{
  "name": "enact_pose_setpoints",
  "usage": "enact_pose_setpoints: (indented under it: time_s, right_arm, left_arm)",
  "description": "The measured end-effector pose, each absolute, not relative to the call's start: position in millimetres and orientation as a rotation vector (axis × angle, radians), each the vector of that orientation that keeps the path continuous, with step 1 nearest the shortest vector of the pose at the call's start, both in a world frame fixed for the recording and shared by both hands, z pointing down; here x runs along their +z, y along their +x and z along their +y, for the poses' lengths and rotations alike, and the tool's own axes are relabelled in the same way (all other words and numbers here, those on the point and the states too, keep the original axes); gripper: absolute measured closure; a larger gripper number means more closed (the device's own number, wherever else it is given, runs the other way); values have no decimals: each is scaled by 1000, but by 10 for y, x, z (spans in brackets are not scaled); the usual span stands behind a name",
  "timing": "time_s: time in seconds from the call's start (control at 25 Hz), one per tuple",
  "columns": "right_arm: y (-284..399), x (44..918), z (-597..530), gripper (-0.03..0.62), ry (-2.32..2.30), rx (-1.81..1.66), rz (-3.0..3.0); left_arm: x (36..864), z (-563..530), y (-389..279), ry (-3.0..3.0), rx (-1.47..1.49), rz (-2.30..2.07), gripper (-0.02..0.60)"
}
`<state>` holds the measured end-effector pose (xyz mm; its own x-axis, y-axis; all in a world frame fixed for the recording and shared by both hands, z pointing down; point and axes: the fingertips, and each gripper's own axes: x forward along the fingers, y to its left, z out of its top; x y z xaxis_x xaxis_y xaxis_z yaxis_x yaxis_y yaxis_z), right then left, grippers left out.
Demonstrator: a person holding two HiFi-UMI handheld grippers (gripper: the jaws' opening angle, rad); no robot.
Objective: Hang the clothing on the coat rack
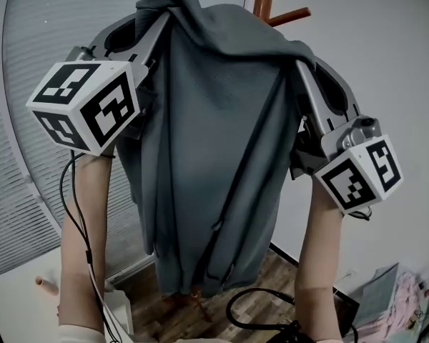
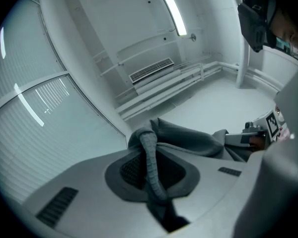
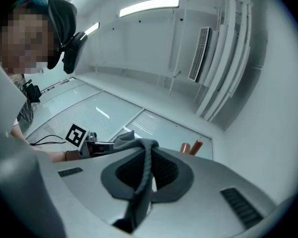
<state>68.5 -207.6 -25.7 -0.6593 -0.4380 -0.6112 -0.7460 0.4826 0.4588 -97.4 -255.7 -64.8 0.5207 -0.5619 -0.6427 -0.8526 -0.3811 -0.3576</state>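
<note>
A dark grey garment (image 1: pixel 214 163) hangs in the head view, stretched between both raised grippers. My left gripper (image 1: pixel 154 31) is shut on its upper left edge, where a ribbed fold (image 2: pixel 151 162) lies pinched between the jaws. My right gripper (image 1: pixel 300 66) is shut on the upper right edge, with the cloth (image 3: pixel 144 175) clamped between its pads. The brown wooden coat rack (image 1: pixel 268 9) pokes out just behind the top of the garment; its pegs (image 3: pixel 191 147) also show past the right jaws.
A white wall (image 1: pixel 386 56) and a window blind (image 1: pixel 14 191) stand behind. A wooden floor (image 1: pixel 272 291) lies below with a black cable (image 1: pixel 254 313), and pink cloth (image 1: pixel 404 302) lies at the lower right. A white table (image 1: pixel 21 302) sits at the lower left.
</note>
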Motion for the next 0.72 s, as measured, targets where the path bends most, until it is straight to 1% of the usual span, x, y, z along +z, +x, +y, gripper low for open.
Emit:
enact_pose_setpoints:
  time_s: [0.36,0.72]
  right_arm:
    - [883,-292,-2346,569,-1046,966,2302]
    - [905,-106,-2490,569,-1084,923,2347]
  left_arm:
    - [-820,-2843,-711,-2121,487,1125,541]
    - [-645,-3108,-678,-2197,449,1147,541]
